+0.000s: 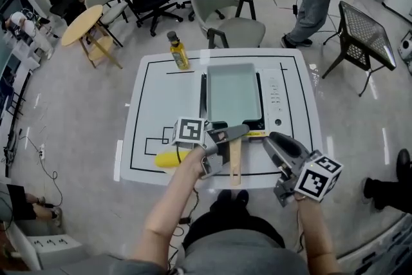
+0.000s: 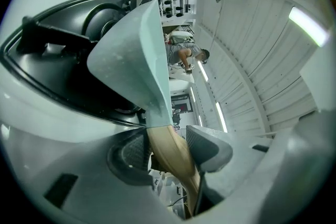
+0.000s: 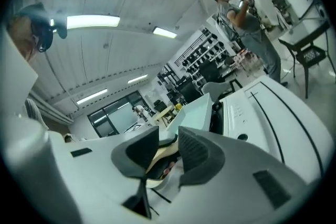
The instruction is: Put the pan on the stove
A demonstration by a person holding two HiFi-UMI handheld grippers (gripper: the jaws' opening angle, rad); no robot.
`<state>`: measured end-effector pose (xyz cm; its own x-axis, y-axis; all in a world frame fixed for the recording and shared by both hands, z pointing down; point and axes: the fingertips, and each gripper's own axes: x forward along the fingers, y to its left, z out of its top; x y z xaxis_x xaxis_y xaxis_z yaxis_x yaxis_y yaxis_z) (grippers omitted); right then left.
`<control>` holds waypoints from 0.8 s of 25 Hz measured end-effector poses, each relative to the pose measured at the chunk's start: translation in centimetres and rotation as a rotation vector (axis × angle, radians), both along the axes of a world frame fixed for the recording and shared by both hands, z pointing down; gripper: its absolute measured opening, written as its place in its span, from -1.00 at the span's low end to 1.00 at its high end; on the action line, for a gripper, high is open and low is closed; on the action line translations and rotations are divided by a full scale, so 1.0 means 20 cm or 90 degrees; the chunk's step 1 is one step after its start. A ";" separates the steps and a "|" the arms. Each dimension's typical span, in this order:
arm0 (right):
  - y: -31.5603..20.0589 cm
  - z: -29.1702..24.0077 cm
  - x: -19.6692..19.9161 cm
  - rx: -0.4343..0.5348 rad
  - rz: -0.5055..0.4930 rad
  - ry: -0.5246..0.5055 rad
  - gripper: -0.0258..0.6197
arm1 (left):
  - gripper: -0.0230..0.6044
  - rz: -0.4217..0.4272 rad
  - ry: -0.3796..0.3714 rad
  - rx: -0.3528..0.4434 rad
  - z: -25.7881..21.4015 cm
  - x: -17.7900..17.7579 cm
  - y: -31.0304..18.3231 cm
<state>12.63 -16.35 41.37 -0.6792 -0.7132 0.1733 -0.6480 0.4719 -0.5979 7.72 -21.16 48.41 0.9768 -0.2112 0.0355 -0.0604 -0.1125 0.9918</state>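
- A white surface (image 1: 154,93) with black lines, in an office with chairs, carries the stove (image 1: 275,96).
- The pale green pan (image 1: 233,93) lies on the stove.
- The left gripper's (image 1: 235,133) jaws pinch its wooden handle (image 1: 235,164).
- The right gripper (image 1: 270,138) is just beside, jaws spread on nothing.

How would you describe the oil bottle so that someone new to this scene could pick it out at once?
Find the white table with black lines. At its far edge, left of the pale green pan, stands the bottle. It alone stands upright, dark-capped with yellow contents, unlike the yellow object lying flat near the front.
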 end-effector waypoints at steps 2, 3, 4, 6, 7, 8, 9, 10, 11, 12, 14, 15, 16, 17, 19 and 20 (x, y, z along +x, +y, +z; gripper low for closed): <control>-0.01 -0.05 0.02 0.028 0.018 0.025 -0.61 | -0.33 -0.009 0.007 -0.010 0.00 -0.01 0.01; -0.01 -0.07 0.03 0.040 0.026 0.036 -0.63 | -0.33 -0.013 0.007 -0.011 0.00 -0.01 0.01; -0.02 -0.08 0.03 0.051 0.034 0.047 -0.64 | -0.33 -0.016 0.005 -0.010 0.00 -0.02 0.01; -0.02 -0.12 0.04 0.072 0.048 0.064 -0.69 | -0.33 -0.019 0.001 -0.009 0.00 -0.03 0.01; -0.03 -0.13 0.04 0.081 0.053 0.070 -0.74 | -0.33 -0.020 0.001 -0.014 0.01 -0.03 0.02; -0.03 -0.15 0.04 0.088 0.058 0.074 -0.80 | -0.33 -0.023 -0.001 -0.021 0.01 -0.04 0.02; -0.03 -0.16 0.04 0.095 0.062 0.078 -0.84 | -0.33 -0.027 -0.002 -0.025 0.02 -0.04 0.02; -0.04 -0.16 0.05 0.100 0.065 0.083 -0.88 | -0.33 -0.031 -0.002 -0.026 0.01 -0.04 0.02; -0.04 -0.17 0.05 0.104 0.068 0.089 -0.91 | -0.33 -0.035 -0.002 -0.023 0.01 -0.05 0.02; -0.04 -0.17 0.05 0.106 0.070 0.095 -0.91 | -0.33 -0.038 -0.001 -0.020 0.02 -0.05 0.02; -0.04 -0.18 0.05 0.110 0.073 0.106 -0.91 | -0.33 -0.048 -0.001 -0.015 0.01 -0.06 0.01; -0.04 -0.18 0.05 0.111 0.073 0.110 -0.91 | -0.29 -0.054 -0.001 -0.012 0.01 -0.06 0.01; -0.04 -0.18 0.06 0.111 0.075 0.112 -0.91 | -0.25 -0.059 -0.001 -0.011 0.00 -0.07 0.01; -0.03 -0.19 0.06 0.110 0.076 0.112 -0.91 | -0.21 -0.062 -0.001 -0.010 -0.01 -0.08 0.01; -0.03 -0.18 0.07 0.109 0.080 0.111 -0.91 | -0.15 -0.066 -0.002 -0.009 -0.01 -0.08 0.01; -0.03 -0.18 0.07 0.109 0.082 0.111 -0.91 | -0.13 -0.069 -0.005 -0.014 0.00 -0.09 0.02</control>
<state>14.09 -17.02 37.73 -0.5515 -0.8207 0.1493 -0.7952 0.4632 -0.3912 5.92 -20.80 48.31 0.9479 -0.3150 0.0482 -0.0781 -0.0830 0.9935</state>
